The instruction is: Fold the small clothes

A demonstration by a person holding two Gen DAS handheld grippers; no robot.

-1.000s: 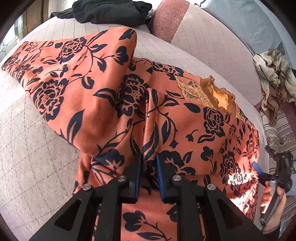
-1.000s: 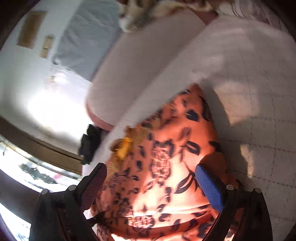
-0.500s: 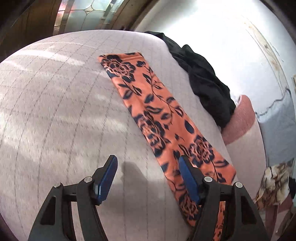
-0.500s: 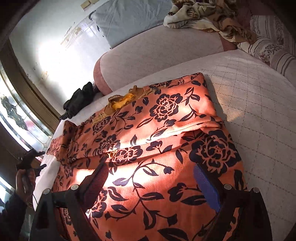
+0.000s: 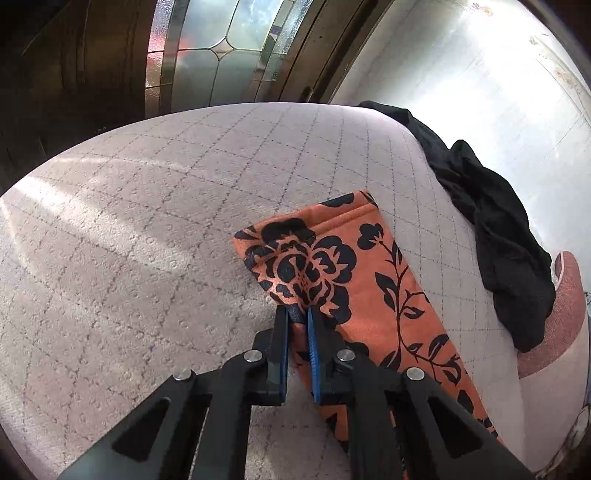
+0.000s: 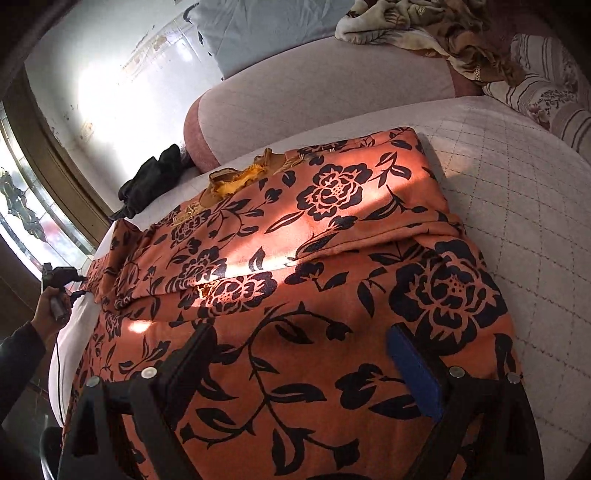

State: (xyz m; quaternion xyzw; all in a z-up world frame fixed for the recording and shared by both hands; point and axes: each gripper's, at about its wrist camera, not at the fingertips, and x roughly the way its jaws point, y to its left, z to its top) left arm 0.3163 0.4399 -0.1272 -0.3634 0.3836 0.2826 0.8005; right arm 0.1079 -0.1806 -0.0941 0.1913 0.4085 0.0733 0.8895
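Note:
An orange garment with black flowers [image 6: 314, 240] lies spread on the quilted bed [image 6: 524, 206], its right side folded over the middle. Its long left sleeve [image 5: 369, 280] stretches flat across the bed in the left wrist view. My left gripper [image 5: 298, 314] is shut on the sleeve's near edge close to the cuff. It also shows far left in the right wrist view [image 6: 61, 275], held in a hand. My right gripper [image 6: 299, 343] is open and empty, hovering just over the garment's lower part.
A black garment [image 5: 495, 236] lies in a heap at the bed's far edge beside a pink bolster [image 5: 557, 317]. A beige patterned blanket [image 6: 428, 26] and a striped pillow [image 6: 550, 96] lie at the back right. A window [image 5: 221, 55] stands beyond the bed.
My left gripper let go of the garment's middle, swung left to the sleeve, opened around its edge and has now shut on it. My right gripper stayed open over the garment.

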